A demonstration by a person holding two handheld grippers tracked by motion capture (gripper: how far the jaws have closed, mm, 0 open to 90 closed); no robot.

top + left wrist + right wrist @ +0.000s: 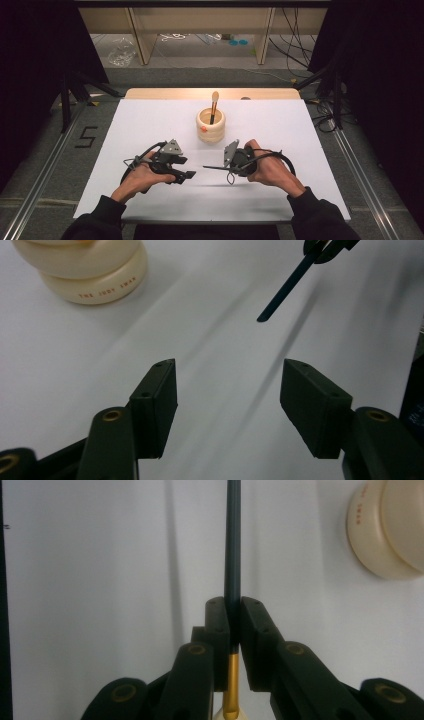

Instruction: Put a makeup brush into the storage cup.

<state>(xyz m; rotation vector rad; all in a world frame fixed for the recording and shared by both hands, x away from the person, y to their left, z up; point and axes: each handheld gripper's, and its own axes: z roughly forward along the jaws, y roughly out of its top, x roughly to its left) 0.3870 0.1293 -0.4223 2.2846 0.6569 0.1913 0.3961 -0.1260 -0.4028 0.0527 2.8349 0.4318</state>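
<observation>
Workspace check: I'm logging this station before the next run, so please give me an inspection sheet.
Surface: white board on a wooden table, bare around the work.
Job's things: cream holder with one brush upright in it; second brush held above the board.
Clutter: nothing seen.
Grippers: left gripper open, holding nothing; right gripper shut on the second brush's dark handle.
Cables: one loops from each gripper; more lie on the floor far right.
Surroundings: dark curtains, floor rails, wooden frame behind.

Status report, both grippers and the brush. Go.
Left gripper open, empty, low over the table. Right gripper shut on brush, handle pointing toward the left one. Holder beyond, one brush in it. Nothing between.
</observation>
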